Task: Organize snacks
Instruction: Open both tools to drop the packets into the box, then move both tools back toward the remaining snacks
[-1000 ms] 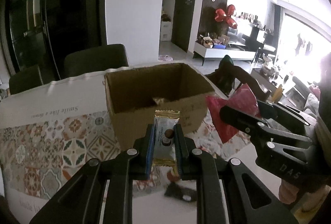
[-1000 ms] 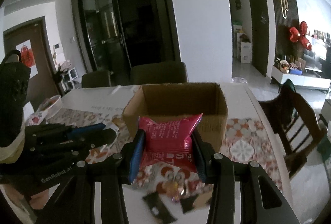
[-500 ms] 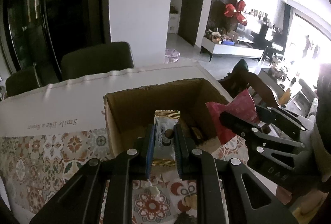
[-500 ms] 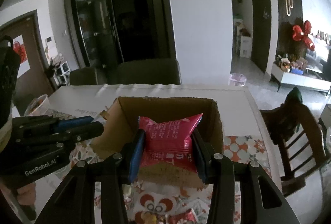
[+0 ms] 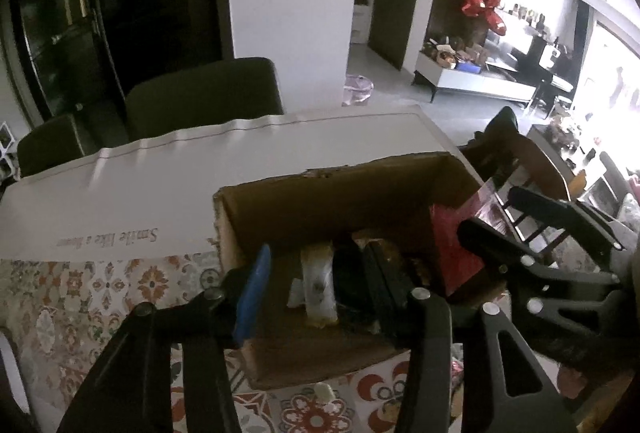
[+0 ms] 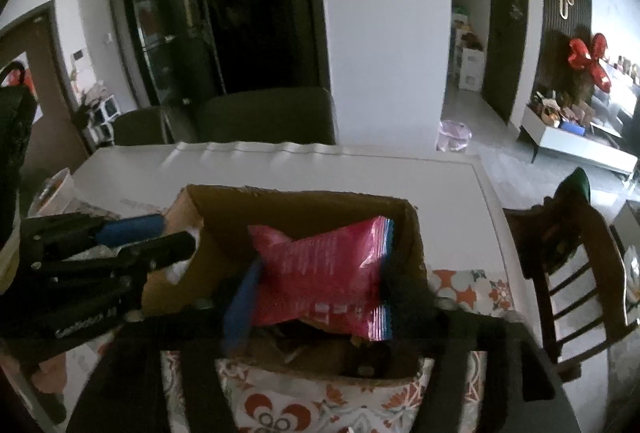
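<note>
A: What is the biggest thing under the two tools?

B: The table (image 5: 168, 189), with a white runner and a patterned orange-and-grey tile cloth (image 5: 100, 285). On it, directly below both tools, stands the open brown cardboard box (image 5: 304, 205), its mouth facing up.

A: How are the tools posed?

B: Both slant steeply downward over the box's near wall, side by side. The left tool (image 5: 320, 289) has its fingertips inside the box mouth; the right tool (image 6: 316, 285) likewise, just to its right.

A: And their state?

B: The left tool's jaws are opening. The slim pale snack bar in a gold-edged wrapper (image 5: 318, 285) lies between them, apart from the blue pad on the left and close against the black finger on the right, so it looks released. The right tool's jaws are opening too; the puffy pink-red snack packet (image 6: 324, 273) sits between them over the box interior, and blur hides whether the pads still touch it.

A: What does each view add?

B: The left view shows dark wrappers on the box floor and the right tool (image 5: 532, 249) from the side, with the red packet (image 5: 452, 253) at its tips. The right view shows the left tool (image 6: 132, 233) at the box's left wall, and a wooden chair (image 6: 576, 265) to the right of the table.
</note>
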Available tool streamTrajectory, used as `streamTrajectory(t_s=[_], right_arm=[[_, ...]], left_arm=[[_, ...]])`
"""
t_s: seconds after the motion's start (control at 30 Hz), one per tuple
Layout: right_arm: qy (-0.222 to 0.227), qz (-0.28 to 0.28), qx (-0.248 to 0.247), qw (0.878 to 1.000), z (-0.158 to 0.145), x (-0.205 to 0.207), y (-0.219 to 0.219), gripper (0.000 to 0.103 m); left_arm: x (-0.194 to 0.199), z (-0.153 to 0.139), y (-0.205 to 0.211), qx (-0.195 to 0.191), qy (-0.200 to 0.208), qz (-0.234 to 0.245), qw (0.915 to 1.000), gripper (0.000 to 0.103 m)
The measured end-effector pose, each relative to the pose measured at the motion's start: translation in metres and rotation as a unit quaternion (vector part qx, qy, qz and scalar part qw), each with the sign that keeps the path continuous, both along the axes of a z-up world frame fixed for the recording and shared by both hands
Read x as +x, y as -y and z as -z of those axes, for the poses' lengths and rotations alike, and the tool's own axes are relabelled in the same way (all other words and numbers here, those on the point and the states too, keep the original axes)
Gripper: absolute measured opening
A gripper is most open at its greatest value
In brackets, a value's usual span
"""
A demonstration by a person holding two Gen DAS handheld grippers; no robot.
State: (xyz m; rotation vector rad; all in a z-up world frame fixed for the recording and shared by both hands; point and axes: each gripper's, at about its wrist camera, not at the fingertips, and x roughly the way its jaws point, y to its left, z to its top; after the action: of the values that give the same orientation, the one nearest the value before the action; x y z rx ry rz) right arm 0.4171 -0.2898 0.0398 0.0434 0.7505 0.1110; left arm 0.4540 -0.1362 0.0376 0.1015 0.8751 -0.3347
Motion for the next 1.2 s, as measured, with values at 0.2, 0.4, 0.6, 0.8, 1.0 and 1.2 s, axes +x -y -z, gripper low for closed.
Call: streamTrajectory(t_s=[0.2, 0.4, 0.6, 0.8, 1.0, 1.2], right_arm=[[0.007, 0.018, -0.004, 1.000, 0.001, -0.013, 0.004, 0.071], [0.029, 0.020, -0.021, 0.999, -0.005, -0.047, -0.002, 0.076], [0.065, 0.023, -0.024, 0.997, -0.008, -0.094, -0.007, 0.079], [0.087, 0.026, -0.027, 0.995, -0.008, -0.134, -0.013, 0.079], [0.092, 0.033, -0.019, 0.995, 0.001, -0.163, -0.012, 0.079], [0.087, 0.051, -0.022, 0.995, 0.020, -0.186, -0.009, 0.079]], left_arm=[[-0.022, -0.005, -0.008, 0.007, 0.014, 0.005, 0.9999, 0.058], [-0.066, -0.016, -0.015, -0.001, 0.044, 0.014, 0.9989, 0.061], [-0.109, -0.018, -0.024, -0.018, 0.065, 0.026, 0.9974, 0.061], [-0.148, -0.020, -0.028, -0.018, 0.088, 0.029, 0.9955, 0.061], [-0.180, -0.011, -0.029, -0.016, 0.099, 0.031, 0.9944, 0.061], [-0.198, 0.009, -0.034, -0.015, 0.096, 0.020, 0.9951, 0.061]])
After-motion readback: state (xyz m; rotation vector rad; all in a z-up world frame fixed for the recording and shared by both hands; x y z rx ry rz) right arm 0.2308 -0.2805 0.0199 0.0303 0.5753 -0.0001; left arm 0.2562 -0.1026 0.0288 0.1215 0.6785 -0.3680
